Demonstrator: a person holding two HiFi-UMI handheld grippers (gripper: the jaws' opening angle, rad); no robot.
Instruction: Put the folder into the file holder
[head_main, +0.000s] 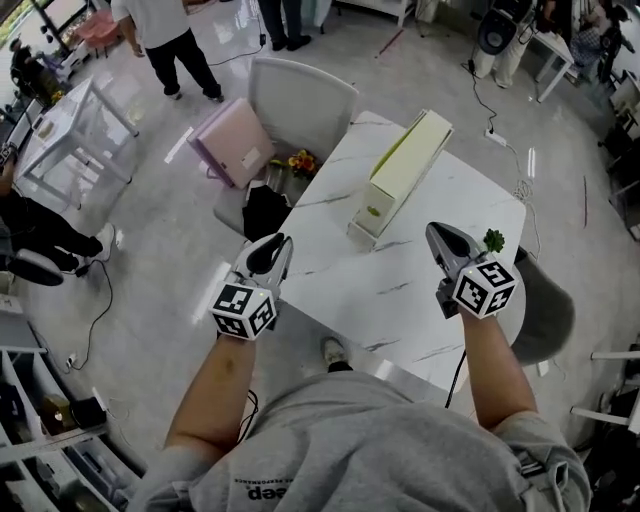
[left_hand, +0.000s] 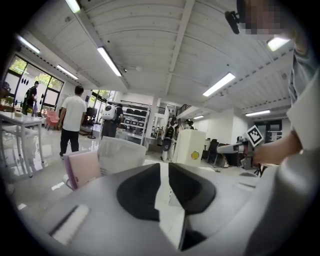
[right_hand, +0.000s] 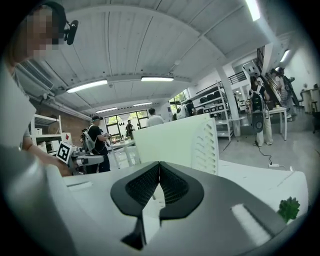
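Observation:
A pale yellow file holder (head_main: 400, 175) lies lengthwise on the white marble table (head_main: 400, 290); it also shows in the left gripper view (left_hand: 190, 146) and the right gripper view (right_hand: 175, 142). The pink folder (head_main: 232, 142) leans beside a grey chair off the table's far left, also seen as a pink folder (left_hand: 82, 167). My left gripper (head_main: 283, 240) hovers at the table's left edge with a narrow gap between its jaws (left_hand: 164, 165) and nothing in them. My right gripper (head_main: 432, 230) hangs over the table's right side, jaws touching (right_hand: 159, 164), empty.
A grey chair (head_main: 300, 100) stands at the table's far left corner, with a black bag and flowers (head_main: 300, 162) below it. A small green plant (head_main: 493, 240) sits near my right gripper. People stand beyond on the floor (head_main: 165, 40), and cables run across it.

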